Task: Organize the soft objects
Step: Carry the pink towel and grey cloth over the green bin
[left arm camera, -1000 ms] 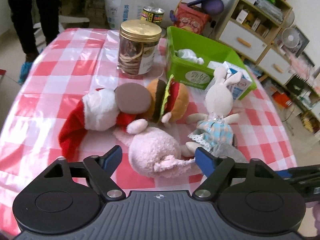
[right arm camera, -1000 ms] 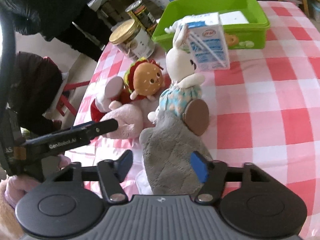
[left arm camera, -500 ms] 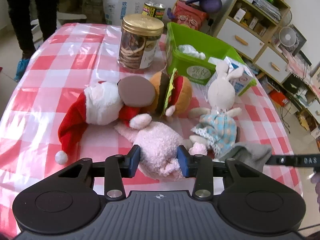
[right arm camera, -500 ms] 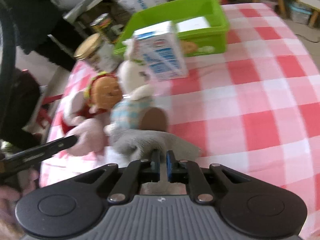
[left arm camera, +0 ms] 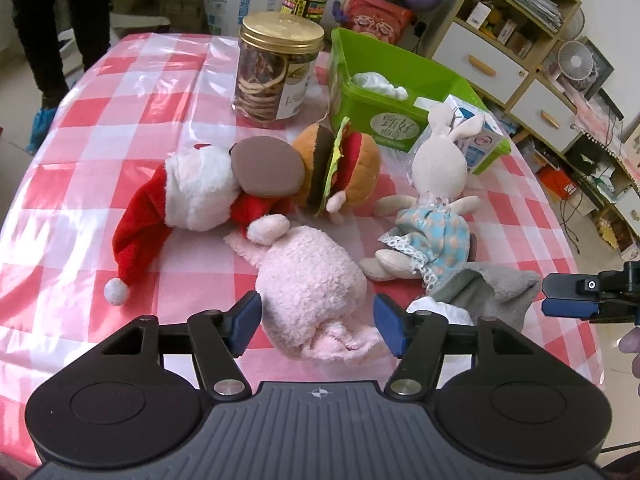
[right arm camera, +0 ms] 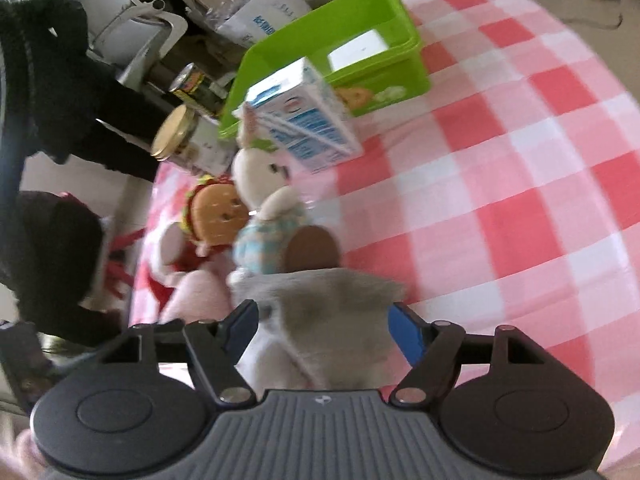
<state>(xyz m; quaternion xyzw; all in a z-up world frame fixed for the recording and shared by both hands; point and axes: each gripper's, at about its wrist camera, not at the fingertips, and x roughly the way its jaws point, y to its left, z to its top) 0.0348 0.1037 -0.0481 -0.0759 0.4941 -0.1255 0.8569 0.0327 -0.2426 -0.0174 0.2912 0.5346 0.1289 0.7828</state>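
Observation:
Several plush toys lie on the red-checked table. A pink plush (left arm camera: 312, 292) lies between the open fingers of my left gripper (left arm camera: 318, 330). Beyond it are a Santa plush (left arm camera: 192, 196), a hamburger plush (left arm camera: 340, 172) and a rabbit in a blue dress (left arm camera: 432, 216). A grey plush (right arm camera: 324, 320) lies between the open fingers of my right gripper (right arm camera: 324, 332); it also shows in the left wrist view (left arm camera: 488, 288). The right wrist view is blurred; the rabbit (right arm camera: 264, 200) and hamburger (right arm camera: 216, 212) stand beyond.
A green bin (left arm camera: 344, 64) with white cloth stands at the back, a milk carton (left arm camera: 476, 140) beside it and a gold-lidded cookie jar (left arm camera: 276, 76) to its left. A person stands off the table's far left. Shelves and drawers are at the right.
Both grippers closed on their plush half a second ago and have opened again. The left now straddles the pink plush, the right the grey plush. The right view swung leftward.

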